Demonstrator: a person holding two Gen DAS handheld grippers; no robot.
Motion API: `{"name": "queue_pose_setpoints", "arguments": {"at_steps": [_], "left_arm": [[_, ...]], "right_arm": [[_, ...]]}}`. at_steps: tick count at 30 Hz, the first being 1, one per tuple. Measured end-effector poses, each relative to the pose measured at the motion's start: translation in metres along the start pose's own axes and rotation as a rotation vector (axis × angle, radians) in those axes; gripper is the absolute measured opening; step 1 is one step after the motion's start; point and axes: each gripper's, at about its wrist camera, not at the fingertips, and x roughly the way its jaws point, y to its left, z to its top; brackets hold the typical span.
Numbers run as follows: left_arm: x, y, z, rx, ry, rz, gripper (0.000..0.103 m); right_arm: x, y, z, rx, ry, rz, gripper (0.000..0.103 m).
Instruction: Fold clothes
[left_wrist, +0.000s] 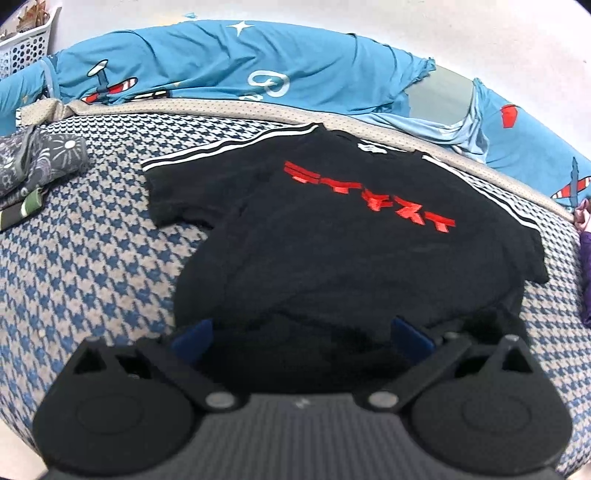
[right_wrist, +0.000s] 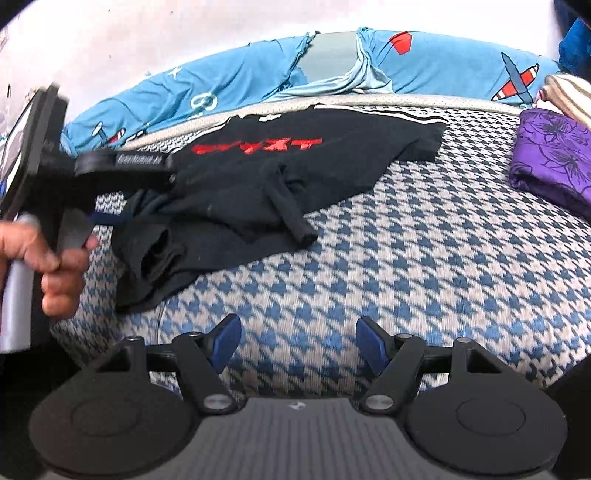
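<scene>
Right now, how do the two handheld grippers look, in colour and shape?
Each black plastic gripper, left and right, has two round discs, hinged black linkage bars with silver pins, a ribbed grey centre plate and blue fingertips. The right wrist view shows the left one's side: a black body with small pale lettering, and a hand on its silvery handle.

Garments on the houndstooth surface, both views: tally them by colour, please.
Black T-shirt: 1
Purple floral garment: 1
Grey patterned garment: 1
Beige striped garment: 1
Total: 4
</scene>
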Motion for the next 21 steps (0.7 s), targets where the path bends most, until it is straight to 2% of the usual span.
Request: {"name": "queue_pose_setpoints", "arguments": {"at_steps": [5, 13, 16, 21], "left_arm": [[-0.001, 0.014, 0.000, -0.029, 0.000, 0.018, 0.103], [0.000, 0.030, 0.000, -0.047, 0.001, 0.048, 0.103], [0.002, 0.032, 0.000, -0.046, 0.007, 0.055, 0.103], [0.002, 0.035, -0.001, -0.051, 0.006, 0.061, 0.103]], "right_arm": [[0.012, -0.010, 0.015, 0.036, -0.040, 0.024, 0.069], [0.037, -0.012, 0.039, 0.026, -0.093, 0.037, 0.067], [0.047, -0.008, 0.046, 0.000, -0.113, 0.049, 0.061], [0.067, -0.002, 0.052, -0.027, -0.105, 0.065, 0.039]]}}
